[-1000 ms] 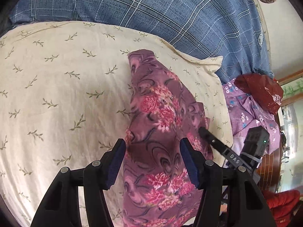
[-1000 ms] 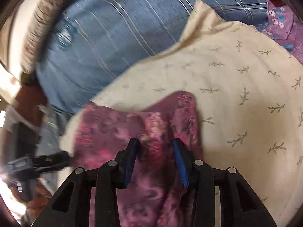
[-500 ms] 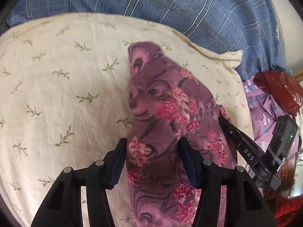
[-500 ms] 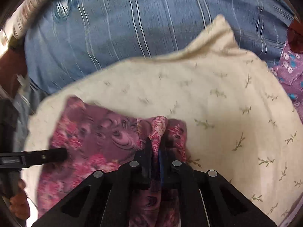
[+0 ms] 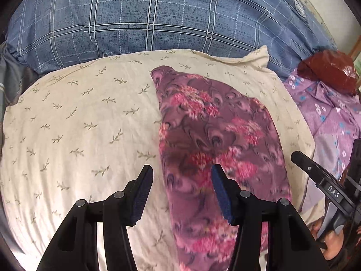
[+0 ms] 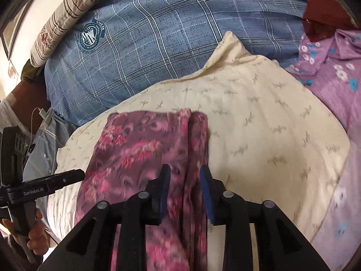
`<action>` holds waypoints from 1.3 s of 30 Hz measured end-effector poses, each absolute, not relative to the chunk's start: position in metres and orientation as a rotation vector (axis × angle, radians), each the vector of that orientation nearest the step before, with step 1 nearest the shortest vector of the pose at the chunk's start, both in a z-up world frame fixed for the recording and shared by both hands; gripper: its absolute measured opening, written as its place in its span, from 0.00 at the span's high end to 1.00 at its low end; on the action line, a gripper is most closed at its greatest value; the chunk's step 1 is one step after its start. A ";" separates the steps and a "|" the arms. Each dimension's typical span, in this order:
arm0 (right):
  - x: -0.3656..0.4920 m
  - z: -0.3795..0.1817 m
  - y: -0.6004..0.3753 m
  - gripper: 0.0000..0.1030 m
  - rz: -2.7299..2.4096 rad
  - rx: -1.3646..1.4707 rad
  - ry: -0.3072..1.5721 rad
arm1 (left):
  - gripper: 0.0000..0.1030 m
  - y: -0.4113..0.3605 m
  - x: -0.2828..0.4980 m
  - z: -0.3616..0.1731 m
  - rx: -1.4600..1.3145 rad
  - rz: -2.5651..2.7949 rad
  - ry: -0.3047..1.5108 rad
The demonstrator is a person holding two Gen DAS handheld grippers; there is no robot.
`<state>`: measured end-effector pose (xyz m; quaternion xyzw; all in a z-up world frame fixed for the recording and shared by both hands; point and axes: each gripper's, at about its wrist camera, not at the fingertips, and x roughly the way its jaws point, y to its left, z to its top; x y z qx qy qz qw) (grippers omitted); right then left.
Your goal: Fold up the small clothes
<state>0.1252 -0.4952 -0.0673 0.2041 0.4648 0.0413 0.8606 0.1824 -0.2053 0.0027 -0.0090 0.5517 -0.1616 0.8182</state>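
A purple garment with pink flowers (image 5: 216,135) lies folded in a long strip on a cream pillow with a leaf print (image 5: 85,122). My left gripper (image 5: 180,169) hovers over the strip's near left edge. Its jaws are closing, apart from the cloth, and hold nothing. In the right wrist view the same garment (image 6: 140,144) runs towards me, with a lengthwise fold ridge under my right gripper (image 6: 184,169). Its jaws are opening and the cloth lies loose below them. One finger of the right gripper (image 5: 315,171) shows at the garment's right side.
A blue checked quilt (image 5: 158,15) lies behind the pillow. A lilac flowered garment (image 5: 327,113) and a dark red plastic bag (image 5: 329,72) sit to the right. A striped bolster (image 6: 63,20) lies at the far left. A hand (image 6: 33,228) holds the left gripper's handle.
The right gripper pinched the garment's fold ridge half a second ago and has since let go and lifted. The left gripper has drawn back and left; the garment lies flatter.
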 end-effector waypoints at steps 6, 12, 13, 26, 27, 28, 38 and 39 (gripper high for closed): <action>0.082 -0.069 -0.502 0.52 0.114 0.557 0.983 | 0.39 -0.172 0.153 0.005 -0.144 -0.416 1.273; 0.080 -0.094 -0.486 0.57 0.188 0.621 1.024 | 0.41 -0.162 0.147 -0.026 -0.273 -0.444 1.398; 0.082 -0.095 -0.478 0.67 0.211 0.591 1.026 | 0.41 -0.163 0.147 -0.027 -0.274 -0.443 1.396; 0.060 -0.078 -0.483 0.80 0.201 0.527 0.972 | 0.43 -0.197 0.136 -0.030 -0.050 -0.380 1.313; 0.055 -0.071 -0.482 0.80 0.205 0.520 0.957 | 0.43 -0.197 0.135 -0.029 -0.051 -0.380 1.313; 0.051 -0.064 -0.483 0.79 0.216 0.516 0.948 | 0.43 -0.196 0.134 -0.028 -0.052 -0.378 1.315; 0.022 -0.096 -0.468 0.79 0.218 0.428 1.066 | 0.57 -0.178 0.114 -0.037 -0.086 -0.478 1.411; 0.024 -0.087 -0.471 0.76 0.231 0.451 1.049 | 0.57 -0.174 0.117 -0.024 -0.103 -0.516 1.388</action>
